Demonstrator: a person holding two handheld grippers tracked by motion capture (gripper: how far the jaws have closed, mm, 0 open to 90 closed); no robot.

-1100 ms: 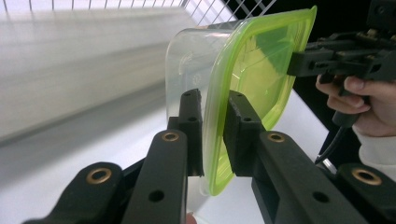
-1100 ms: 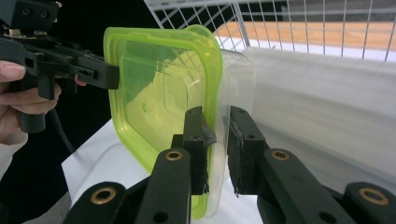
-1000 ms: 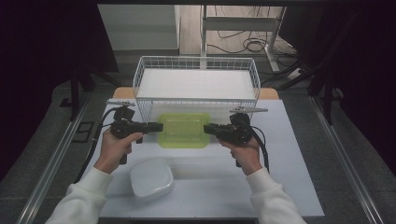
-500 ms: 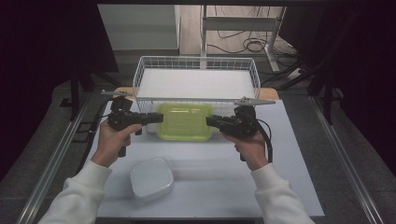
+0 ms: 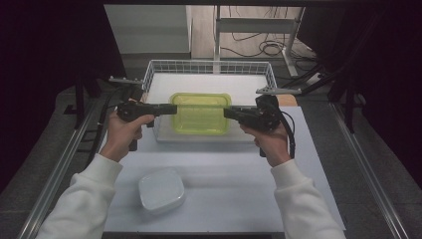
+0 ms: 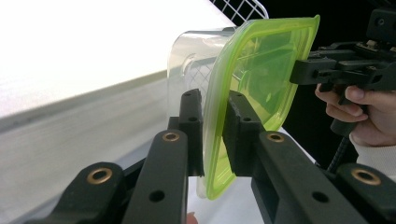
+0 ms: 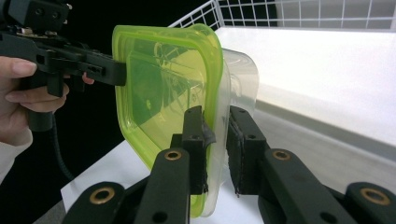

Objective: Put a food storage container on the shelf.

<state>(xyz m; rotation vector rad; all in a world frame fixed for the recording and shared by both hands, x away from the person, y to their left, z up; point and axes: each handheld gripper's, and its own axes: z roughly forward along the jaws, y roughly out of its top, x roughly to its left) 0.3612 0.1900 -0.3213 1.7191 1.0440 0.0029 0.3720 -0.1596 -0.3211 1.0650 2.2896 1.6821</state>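
A clear plastic container with a lime-green lid hangs in the air between both grippers, level, over the near edge of the wire basket. My left gripper is shut on its left rim, and my right gripper is shut on its right rim. In the left gripper view the jaws pinch the green lid's edge and the container runs away from me to the other gripper. The right gripper view has its jaws clamped on the container, with the left gripper at the far rim.
The white wire basket with a white floor stands at the back of the white table. A white lidded box sits near the table's front left. Metal rails run along both sides of the table.
Both hands have risen together with the green-lidded container, carrying it up off the table and farther back toward the basket. The grips have not altered.
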